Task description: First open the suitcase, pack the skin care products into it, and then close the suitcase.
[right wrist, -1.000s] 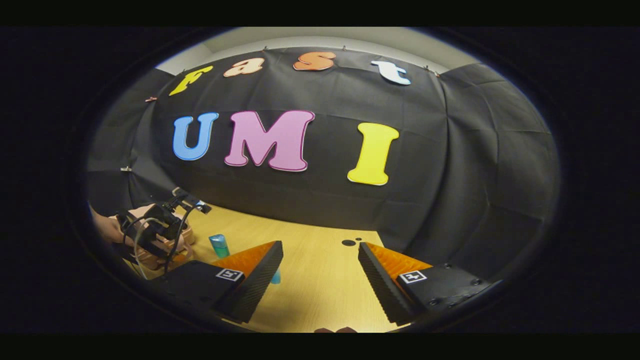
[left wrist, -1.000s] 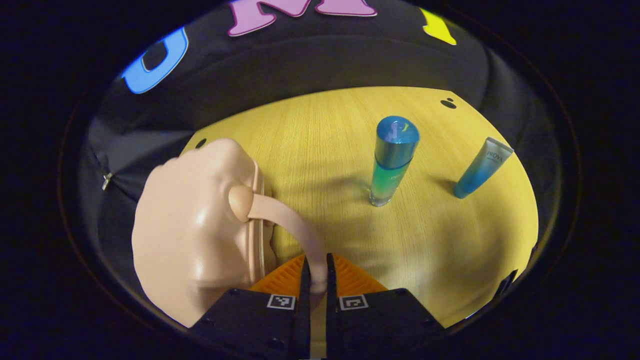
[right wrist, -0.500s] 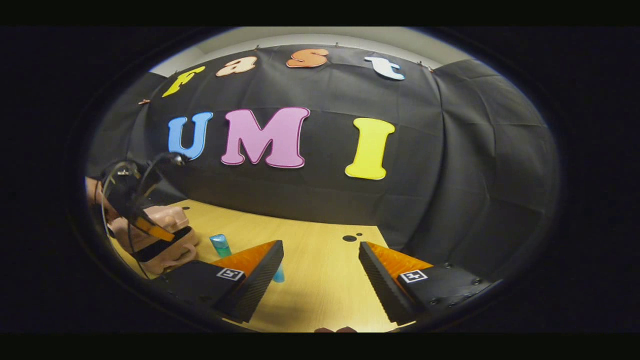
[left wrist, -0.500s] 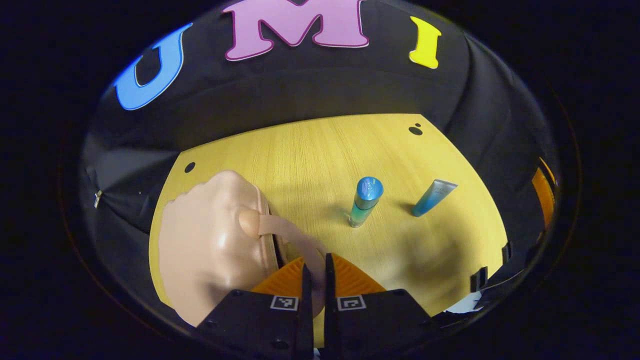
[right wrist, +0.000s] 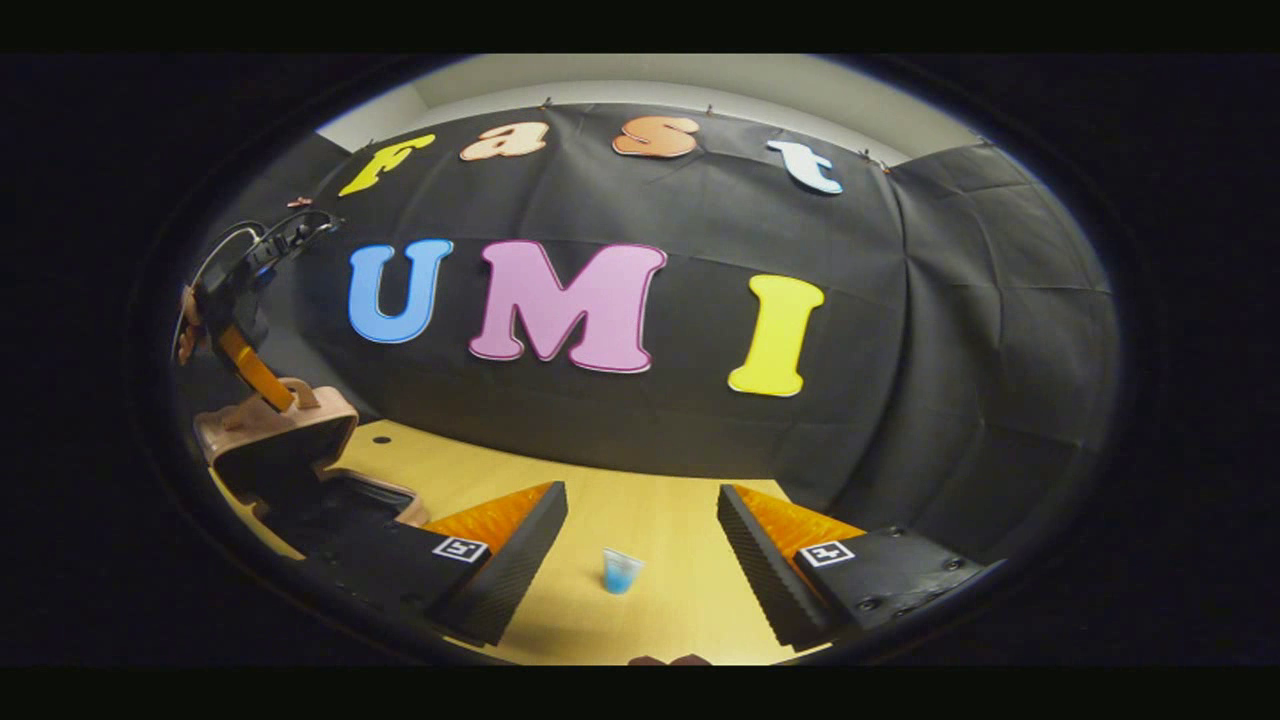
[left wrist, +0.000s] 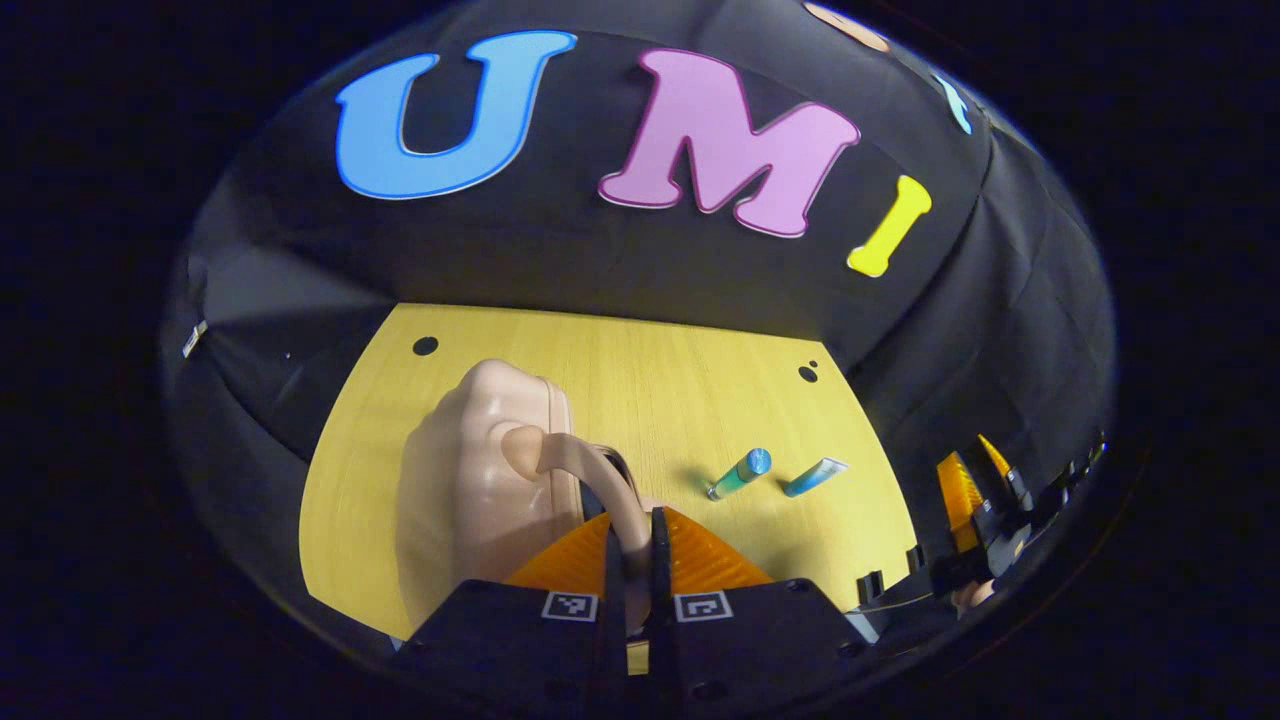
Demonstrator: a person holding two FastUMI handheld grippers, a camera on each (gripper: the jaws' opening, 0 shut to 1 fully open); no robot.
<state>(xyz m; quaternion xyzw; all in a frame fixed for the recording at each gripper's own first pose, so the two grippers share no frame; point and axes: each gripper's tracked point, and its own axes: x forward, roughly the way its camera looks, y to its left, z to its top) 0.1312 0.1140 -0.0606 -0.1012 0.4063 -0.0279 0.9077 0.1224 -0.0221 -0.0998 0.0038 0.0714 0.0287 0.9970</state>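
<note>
Left gripper view: the left gripper (left wrist: 632,560) pinches the curved handle (left wrist: 590,472) of a peach suitcase (left wrist: 470,490), its ribbed orange fingers (left wrist: 700,555) pressed onto the strap from both sides.

Smooth and glossy, the rounded lid (right wrist: 270,430) stands raised above a dark-lined base (right wrist: 345,500) in the right gripper view, where the left gripper shows far off at the lid's top edge. To the case's right, on a pale wood-grain table (left wrist: 680,400) drilled with small dark holes, stands a slim blue-green bottle (left wrist: 738,473) with a round blue cap, and just beside it a flat blue tube (left wrist: 815,477); both sit apart from the case. The right gripper (right wrist: 642,540) hangs spread wide over the tabletop, toothed black pads (right wrist: 755,570) facing each other, the tube low between them. Creased black cloth (right wrist: 950,350) walls the booth.
</note>
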